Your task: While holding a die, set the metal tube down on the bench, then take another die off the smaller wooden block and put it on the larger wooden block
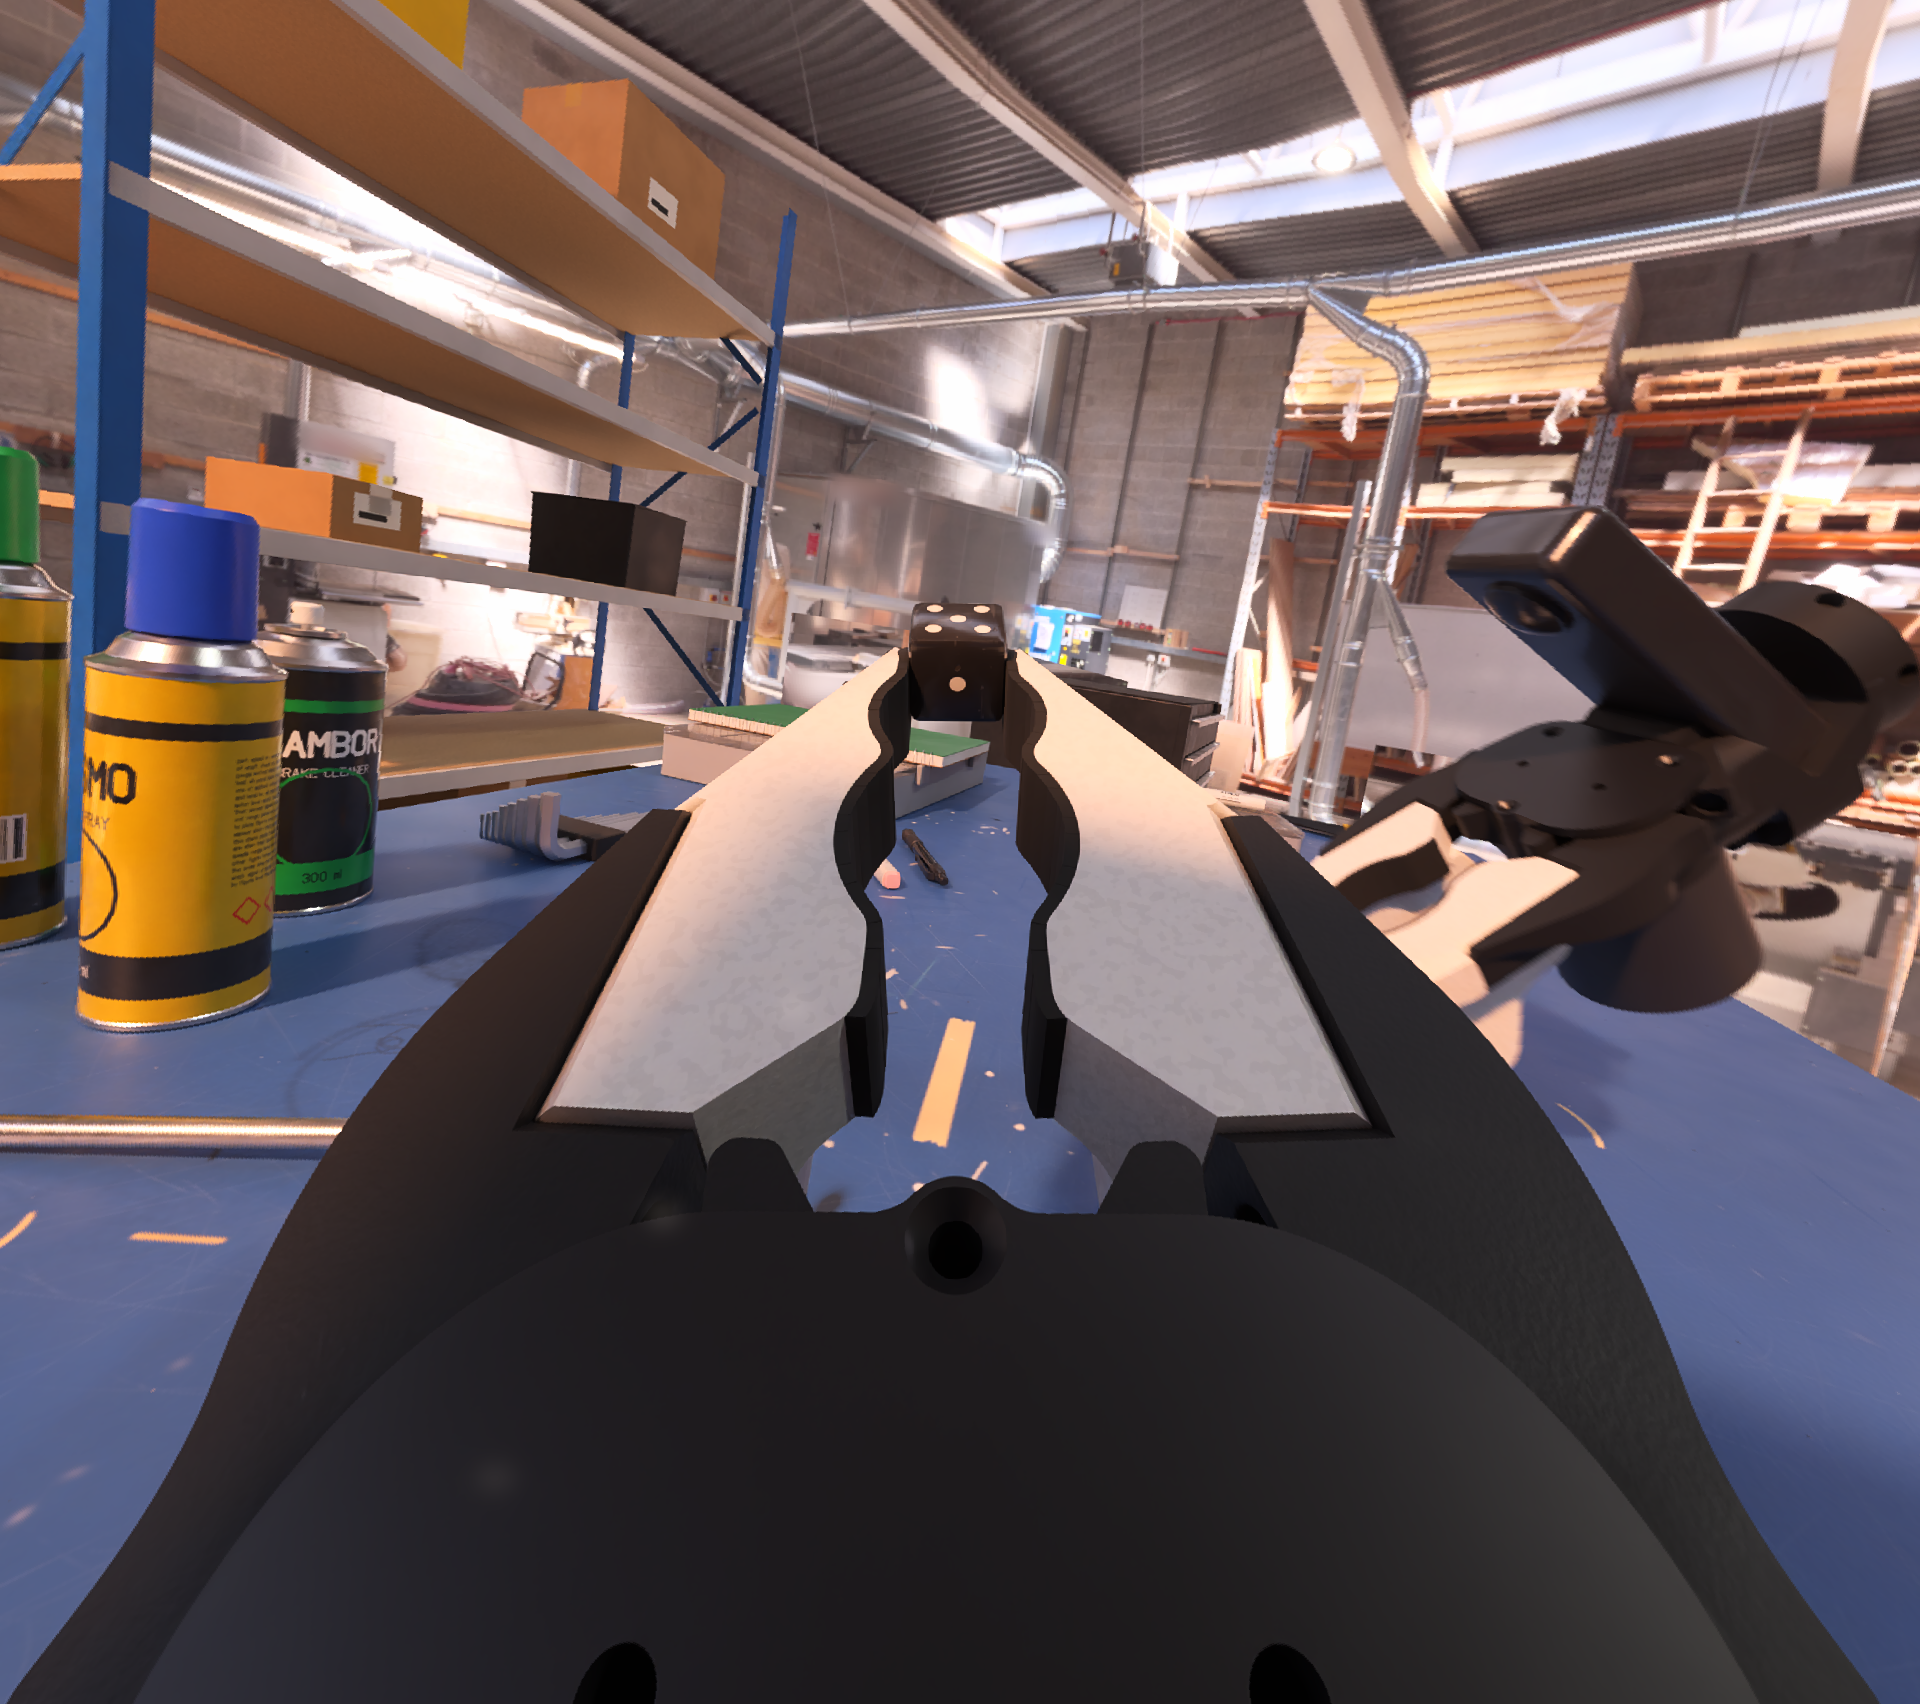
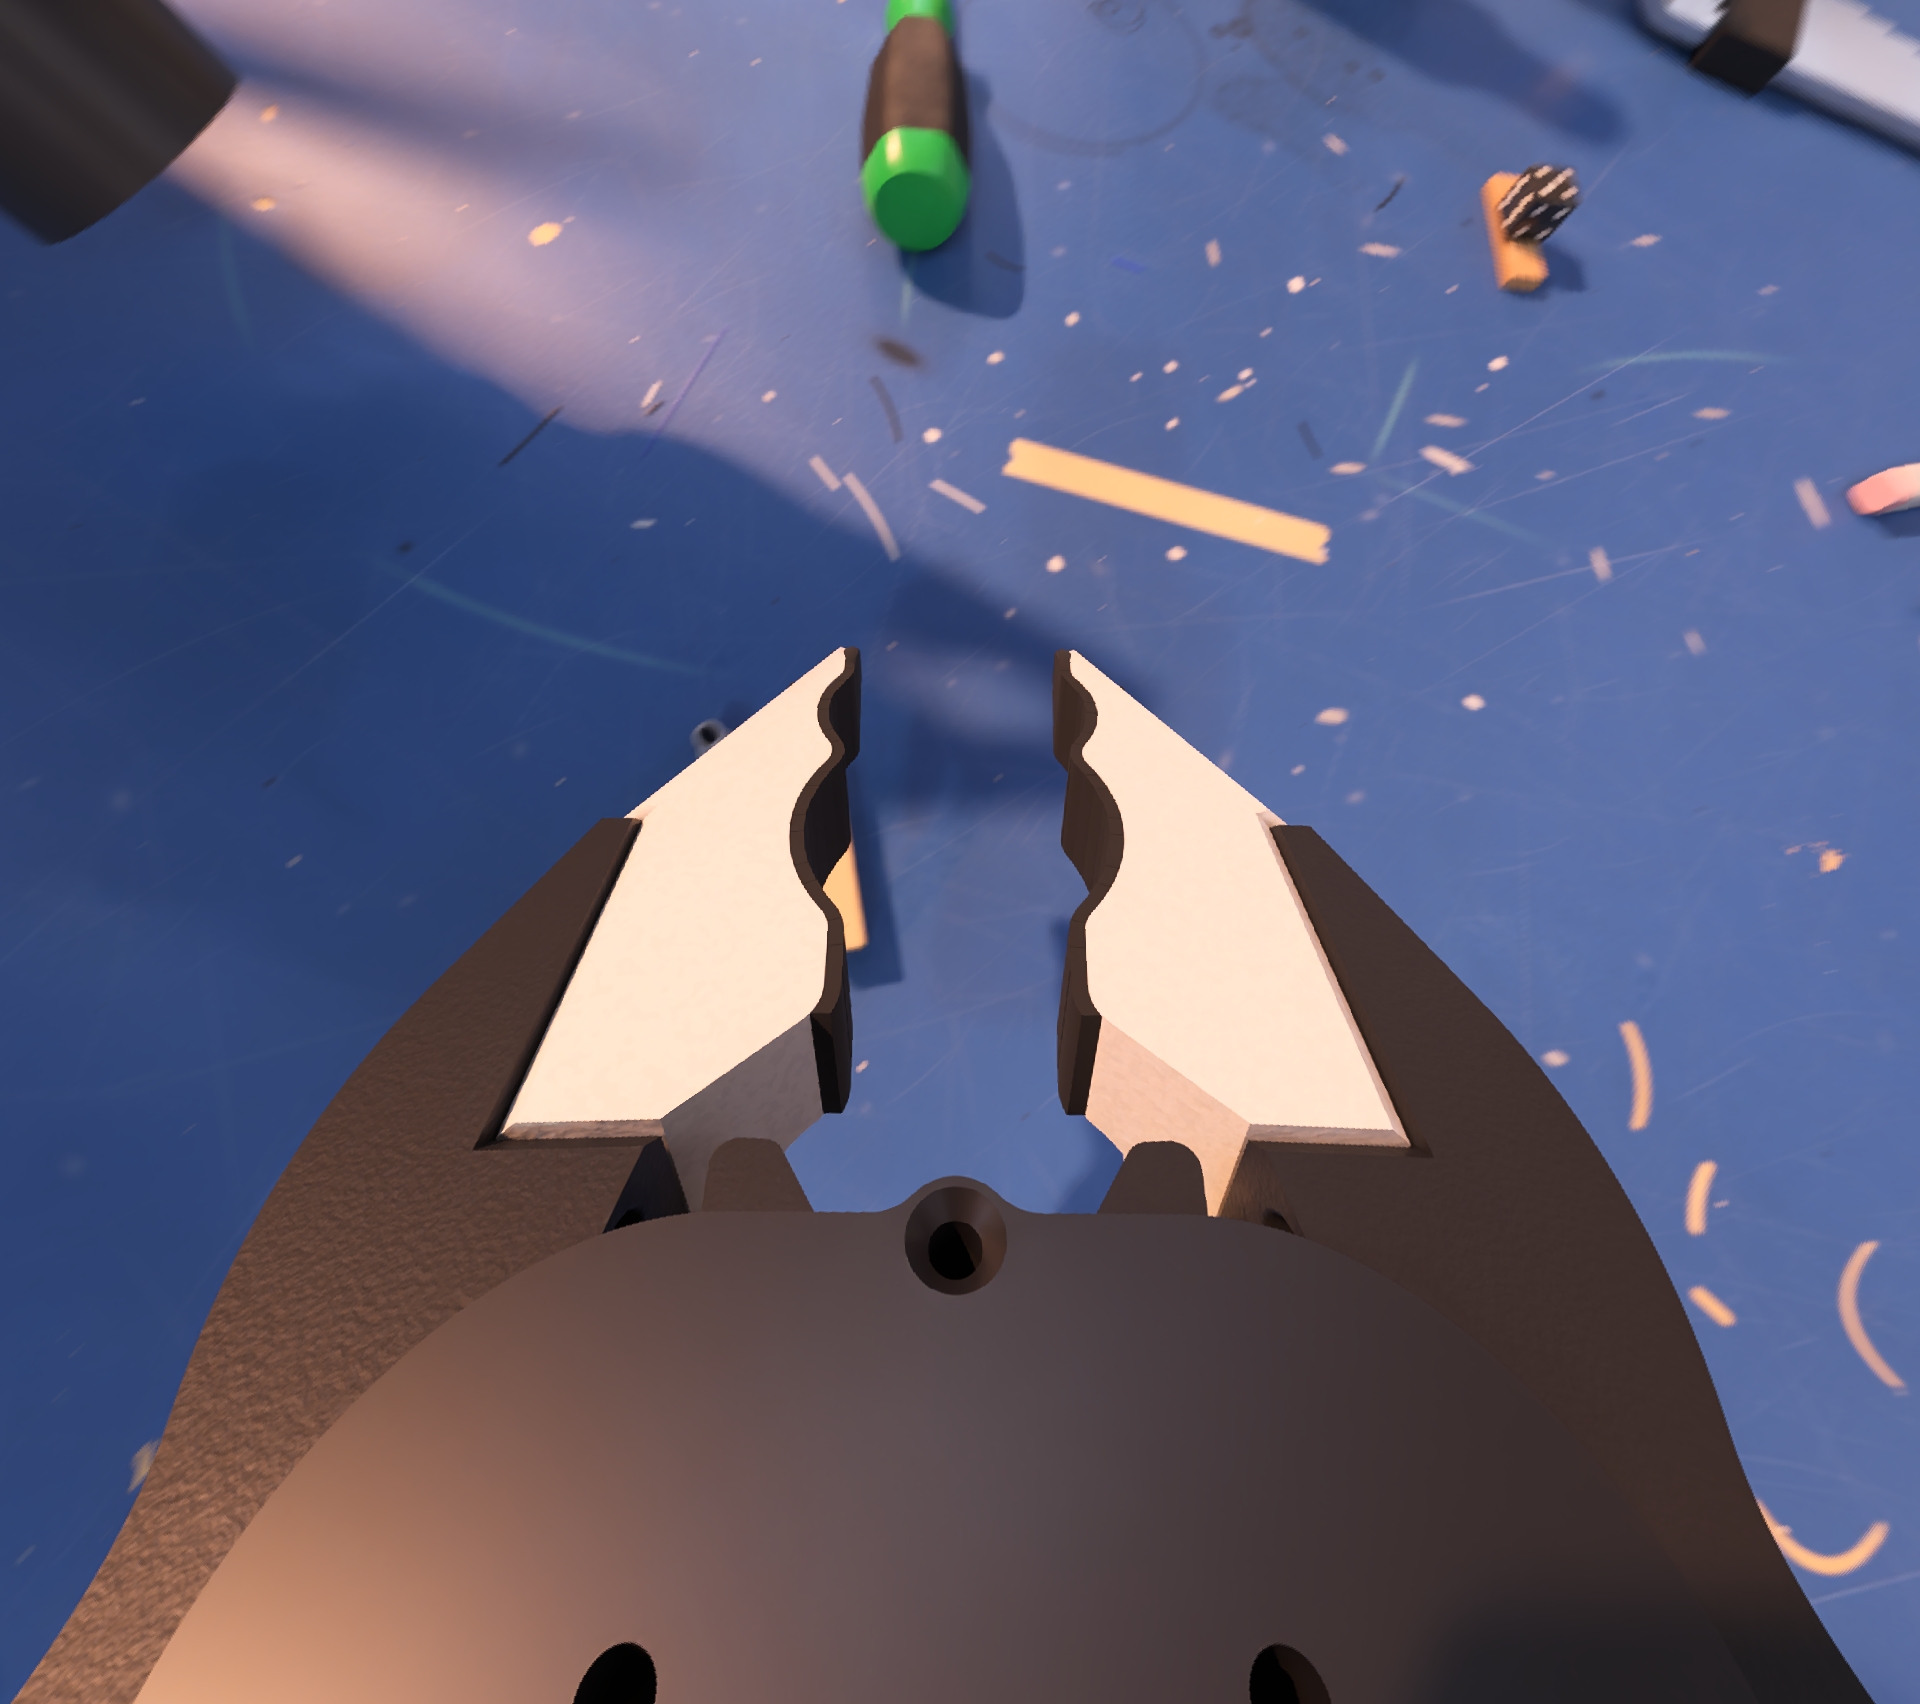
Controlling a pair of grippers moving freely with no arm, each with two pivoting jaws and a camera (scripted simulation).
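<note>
My left gripper (image 1: 956, 655) is shut on a black die (image 1: 957, 680) with white pips, held at the fingertips above the blue bench (image 1: 416, 979). A metal tube (image 1: 166, 1133) lies flat on the bench at the left. My right gripper (image 2: 956, 688) is open and empty, pointing down at the bench; it also shows at the right of the left wrist view (image 1: 1423, 916). A second black die (image 2: 1538, 202) rests on a small wooden block (image 2: 1515, 264), far right of the right gripper. Another wooden piece (image 2: 854, 906) shows partly behind its left finger.
A green-handled screwdriver (image 2: 916, 116) lies ahead of the right gripper. Spray cans (image 1: 182, 781) stand at the left, with a hex key set (image 1: 540, 828), a dark pen (image 1: 925, 856) and a pink eraser (image 2: 1886, 491) on the bench. A tan strip (image 2: 1164, 501) lies flat. Shelving (image 1: 416, 220) stands behind.
</note>
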